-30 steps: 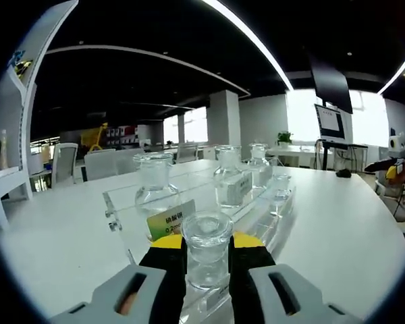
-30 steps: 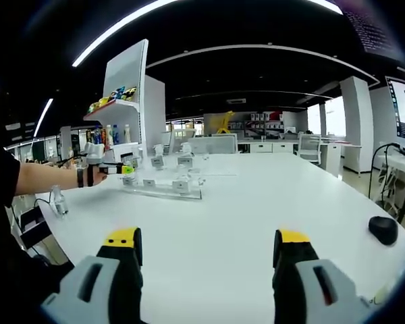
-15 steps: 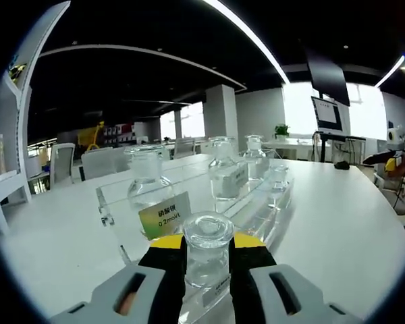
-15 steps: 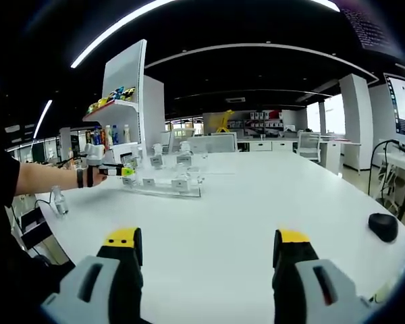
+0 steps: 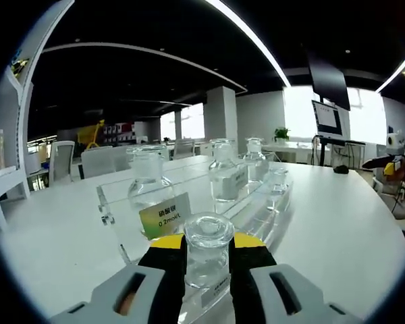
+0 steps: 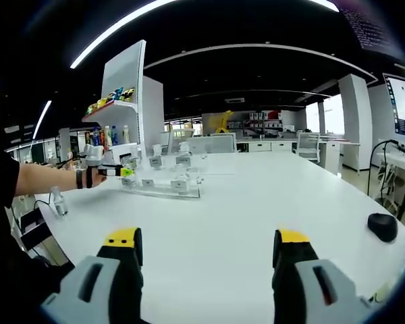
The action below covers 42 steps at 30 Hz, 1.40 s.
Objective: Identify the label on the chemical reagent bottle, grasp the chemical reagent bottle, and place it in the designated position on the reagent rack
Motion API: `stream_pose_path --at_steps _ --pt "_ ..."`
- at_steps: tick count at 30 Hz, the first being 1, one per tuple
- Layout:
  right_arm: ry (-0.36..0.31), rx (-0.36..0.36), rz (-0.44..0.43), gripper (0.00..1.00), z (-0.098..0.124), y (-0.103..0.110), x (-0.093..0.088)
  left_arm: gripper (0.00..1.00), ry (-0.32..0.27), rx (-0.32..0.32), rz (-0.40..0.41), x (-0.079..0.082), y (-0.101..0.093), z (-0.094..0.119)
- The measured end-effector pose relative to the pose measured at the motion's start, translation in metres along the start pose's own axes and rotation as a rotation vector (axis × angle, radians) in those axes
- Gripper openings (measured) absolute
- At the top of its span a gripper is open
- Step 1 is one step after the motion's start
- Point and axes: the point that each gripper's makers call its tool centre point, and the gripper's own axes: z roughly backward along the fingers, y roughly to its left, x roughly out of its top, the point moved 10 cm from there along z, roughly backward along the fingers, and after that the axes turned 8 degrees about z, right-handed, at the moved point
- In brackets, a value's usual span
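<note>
In the left gripper view my left gripper (image 5: 207, 253) is shut on a clear glass reagent bottle (image 5: 206, 248) with a round stopper, held at the near end of the clear acrylic reagent rack (image 5: 189, 202). Three more glass bottles (image 5: 148, 185) stand on the rack's upper step, and a label (image 5: 165, 214) reads 0.2mol/L. In the right gripper view my right gripper (image 6: 206, 253) stands open over bare white table (image 6: 243, 209). Far to its left, the left gripper (image 6: 118, 171) and the person's arm reach the rack (image 6: 163, 185).
A white shelf unit (image 6: 125, 101) with bottles stands behind the rack. A small bottle (image 6: 57, 201) sits near the table's left edge, and a black mouse (image 6: 381, 227) lies at the right. Chairs and desks fill the room beyond. A monitor (image 5: 327, 120) stands at the far right.
The held bottle has shifted slightly against the rack between the earliest frame and now, with the rack looking a little nearer and lower. The right gripper has stayed still and open.
</note>
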Motion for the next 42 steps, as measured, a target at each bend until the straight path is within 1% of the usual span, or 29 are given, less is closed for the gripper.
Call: stream_pose_path --at_steps 4,12,20,23,25,27,30,38,42 --pt "-0.003 -0.004 0.0 0.75 0.001 -0.001 0.001 0.25 -0.002 0.001 0.014 0.0 0.0 0.001" --pt "-0.009 -0.003 -0.002 0.75 0.0 -0.001 0.002 0.25 0.006 0.003 0.002 -0.001 -0.002 0.005" --pt "-0.016 -0.006 -0.005 0.75 0.001 -0.001 0.003 0.28 0.01 0.007 -0.009 -0.002 -0.004 0.006" --pt "-0.014 -0.007 -0.003 0.76 0.002 -0.001 0.003 0.3 0.007 0.006 0.001 -0.002 -0.004 0.006" --pt "-0.037 0.0 -0.016 0.76 0.002 -0.001 0.004 0.3 0.005 0.004 -0.007 -0.003 -0.004 0.007" --pt "-0.043 0.001 -0.022 0.76 0.002 -0.001 0.005 0.32 0.005 0.002 -0.006 -0.003 -0.005 0.007" --pt "-0.032 -0.007 -0.008 0.75 0.003 -0.001 0.005 0.33 0.004 0.001 -0.009 -0.003 -0.007 0.008" --pt "-0.028 -0.007 -0.008 0.75 0.005 -0.002 0.004 0.36 -0.002 -0.002 -0.013 -0.004 -0.01 0.011" --pt "-0.035 -0.009 -0.01 0.75 0.006 -0.002 0.005 0.38 0.004 -0.001 -0.034 -0.004 -0.015 0.015"
